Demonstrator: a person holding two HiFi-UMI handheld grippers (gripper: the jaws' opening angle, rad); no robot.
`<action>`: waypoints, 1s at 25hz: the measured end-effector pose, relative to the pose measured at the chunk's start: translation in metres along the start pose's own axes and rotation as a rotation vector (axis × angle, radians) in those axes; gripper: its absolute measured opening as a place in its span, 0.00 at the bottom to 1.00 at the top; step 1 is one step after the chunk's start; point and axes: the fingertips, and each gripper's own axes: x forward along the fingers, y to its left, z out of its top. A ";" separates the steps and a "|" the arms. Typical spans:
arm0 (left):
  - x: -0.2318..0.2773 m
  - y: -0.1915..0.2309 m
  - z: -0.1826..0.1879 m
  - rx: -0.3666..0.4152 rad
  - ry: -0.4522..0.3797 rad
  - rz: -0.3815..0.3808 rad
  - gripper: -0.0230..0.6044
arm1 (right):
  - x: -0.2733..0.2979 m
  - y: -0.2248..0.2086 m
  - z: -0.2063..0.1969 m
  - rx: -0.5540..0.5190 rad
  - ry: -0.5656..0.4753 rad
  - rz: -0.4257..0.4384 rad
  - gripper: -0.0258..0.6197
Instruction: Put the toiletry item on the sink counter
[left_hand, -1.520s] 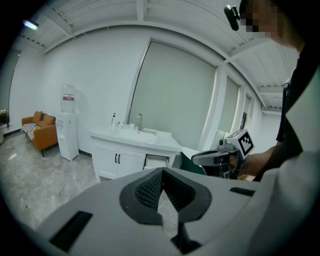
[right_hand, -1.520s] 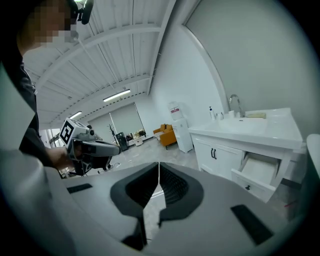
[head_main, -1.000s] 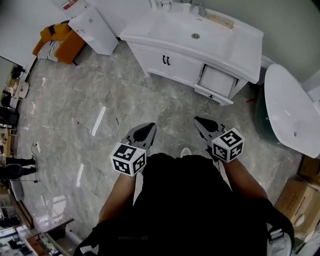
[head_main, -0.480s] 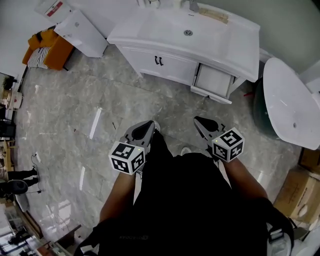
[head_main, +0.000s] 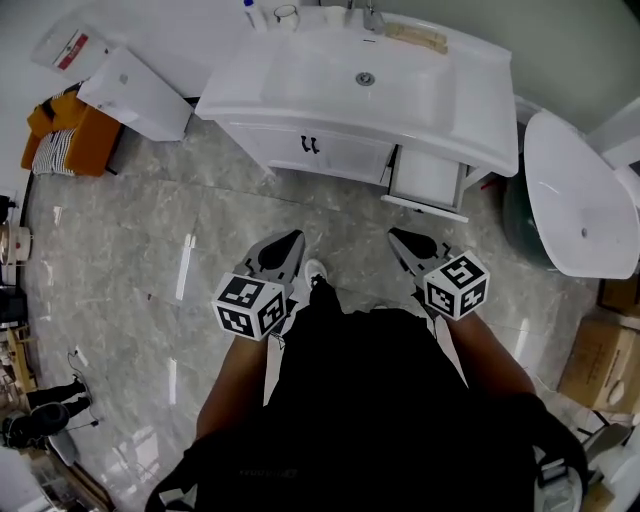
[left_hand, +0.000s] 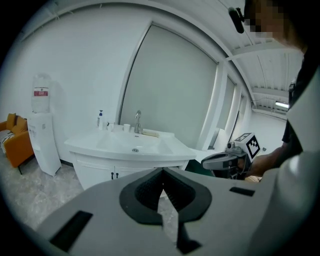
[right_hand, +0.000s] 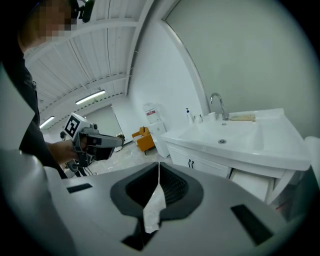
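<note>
A white sink counter (head_main: 480, 90) with a basin stands ahead of me. At its back edge are a small pump bottle (head_main: 249, 12), a cup (head_main: 285, 14), a faucet (head_main: 372, 18) and a flat tan item (head_main: 417, 37). My left gripper (head_main: 290, 240) and right gripper (head_main: 395, 238) are held side by side at waist height over the floor, well short of the counter. Both are shut, with nothing between their jaws. The left gripper view shows the left gripper (left_hand: 161, 172) shut with the counter (left_hand: 100, 146) beyond; the right gripper view shows the right gripper (right_hand: 159, 167) shut too.
A drawer (head_main: 430, 180) stands pulled out at the vanity's right side. A white oval basin (head_main: 575, 200) is to the right, with a cardboard box (head_main: 600, 365) below it. A white water dispenser (head_main: 130, 92) and an orange chair (head_main: 60, 135) stand at the left.
The vanity has shifted left and up in the head view and its back edge with the bottle and cup has come into sight. Both grippers stay shut and level.
</note>
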 end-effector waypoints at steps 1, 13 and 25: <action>0.003 0.010 0.007 0.004 -0.001 -0.011 0.03 | 0.009 -0.002 0.006 0.000 0.000 -0.012 0.05; 0.014 0.123 0.052 0.064 0.030 -0.124 0.03 | 0.111 0.007 0.058 0.042 -0.028 -0.127 0.05; 0.029 0.180 0.071 0.076 0.036 -0.202 0.03 | 0.151 -0.001 0.082 0.078 -0.040 -0.229 0.05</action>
